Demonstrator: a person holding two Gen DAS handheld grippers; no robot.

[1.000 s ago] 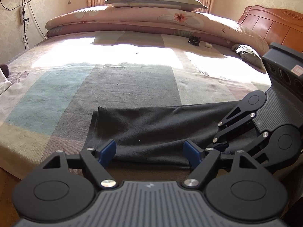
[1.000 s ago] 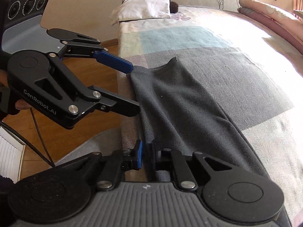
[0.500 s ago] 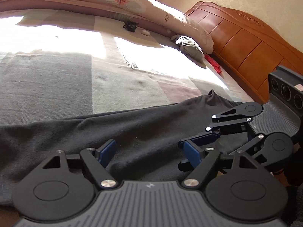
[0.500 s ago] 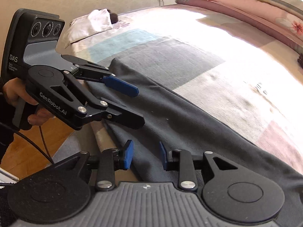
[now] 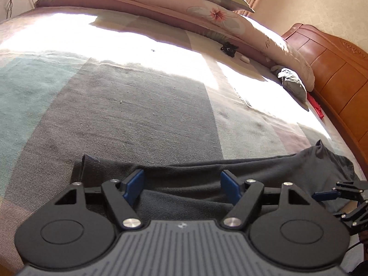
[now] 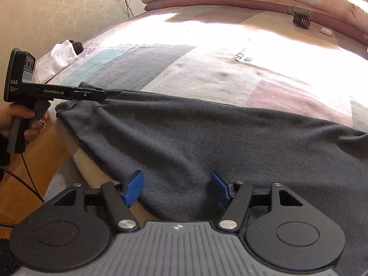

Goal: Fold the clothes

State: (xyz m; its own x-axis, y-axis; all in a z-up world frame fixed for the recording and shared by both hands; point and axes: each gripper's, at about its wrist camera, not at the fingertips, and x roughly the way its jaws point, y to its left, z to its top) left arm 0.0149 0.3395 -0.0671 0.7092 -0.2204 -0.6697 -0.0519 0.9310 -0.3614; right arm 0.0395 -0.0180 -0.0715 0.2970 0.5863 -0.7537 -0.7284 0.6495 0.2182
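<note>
A dark grey garment [image 5: 264, 172] lies stretched along the near edge of the bed. My left gripper [image 5: 182, 187] hovers low over its left end. The jaws are wide and closing slightly, with a ridge of the cloth between the blue pads [image 5: 133, 186], which do not press on it. My right gripper [image 6: 176, 189] sits over the garment [image 6: 207, 138] near its front edge. Its jaws are opening, and the cloth lies under them, not gripped. In the right wrist view the left gripper [image 6: 101, 96] shows side-on, held by a hand [image 6: 20, 119]. The right gripper [image 5: 329, 204] shows at the far right of the left wrist view.
The bed cover [image 5: 138, 105] has grey, teal and pink patches. A folded quilt [image 5: 161, 2] with a pillow lies along the far side. A black hair clip [image 5: 228, 48], a grey cloth [image 5: 292, 82] and a wooden headboard [image 5: 333, 69] are at the right. White clothes [image 6: 57, 59] lie at the bed's left end above a wooden floor [image 6: 34, 165].
The right gripper was shut at the garment's edge and has let go, spreading wide and swinging round along the cloth. The left gripper swung right, then back to the garment's left end.
</note>
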